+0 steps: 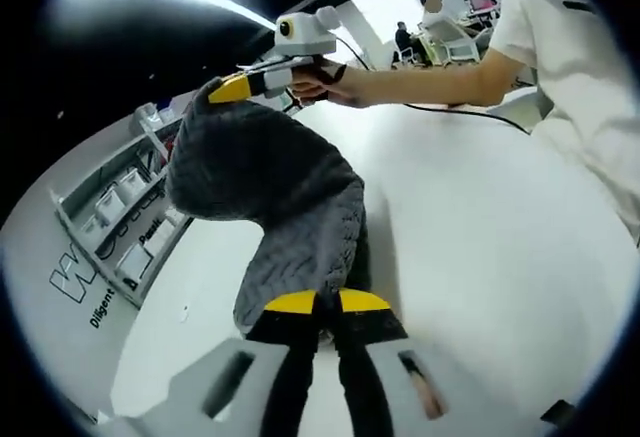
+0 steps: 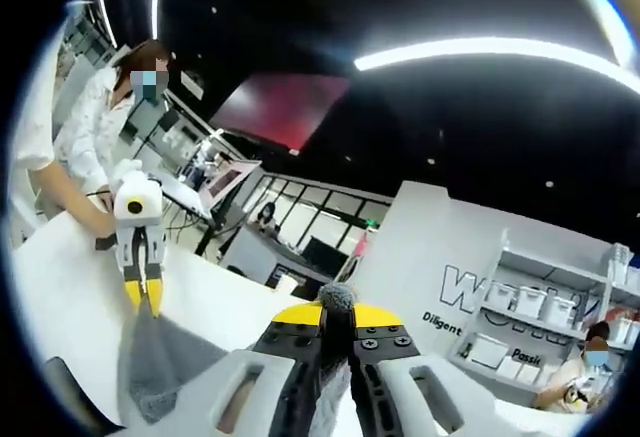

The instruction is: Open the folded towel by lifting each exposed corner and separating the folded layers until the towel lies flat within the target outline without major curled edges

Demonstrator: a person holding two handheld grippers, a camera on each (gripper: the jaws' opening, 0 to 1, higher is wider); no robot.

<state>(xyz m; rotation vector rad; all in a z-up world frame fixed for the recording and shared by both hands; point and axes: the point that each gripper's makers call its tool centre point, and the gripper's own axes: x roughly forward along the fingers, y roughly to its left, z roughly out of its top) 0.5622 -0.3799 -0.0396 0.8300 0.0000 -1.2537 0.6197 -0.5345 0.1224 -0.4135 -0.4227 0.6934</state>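
Observation:
A grey knitted towel (image 1: 270,177) hangs in the air above the white table (image 1: 480,237), stretched between both grippers. In the left gripper view my left gripper (image 1: 325,303) is shut on the towel's near edge, its yellow tips pinching the fabric. At the far end my right gripper (image 1: 232,88), held by a hand, is shut on another corner. In the right gripper view a tuft of towel (image 2: 337,299) pokes out between the closed tips of my right gripper (image 2: 337,315). The left gripper (image 2: 143,292) grips the towel's other end (image 2: 160,357), which sags below it.
A grey shelf unit with white bins (image 1: 120,207) stands beyond the table's left edge and shows again as a shelf (image 2: 540,307) at the right. A person in a white shirt (image 1: 570,47) stands at the table's right side. Other people sit far behind.

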